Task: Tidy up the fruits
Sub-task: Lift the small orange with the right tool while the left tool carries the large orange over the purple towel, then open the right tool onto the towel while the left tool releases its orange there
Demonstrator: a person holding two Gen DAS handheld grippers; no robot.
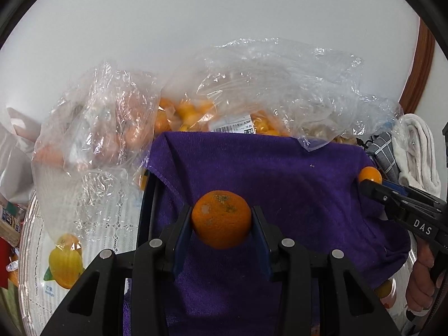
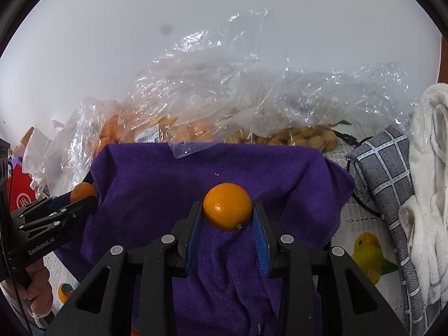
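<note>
A blemished mandarin (image 1: 221,218) is clamped between the pads of the left tongs (image 1: 222,225), just above the purple towel (image 1: 294,173). A smoother orange (image 2: 227,205) is gripped likewise by the right tongs (image 2: 228,215), over the same towel. Open purple cloth is left between the two. Along the towel's far edge, crumpled clear bags of fruit (image 1: 246,103) are piled; folded cloths (image 2: 392,184) crowd its right edge on the counter (image 2: 361,218).
</note>
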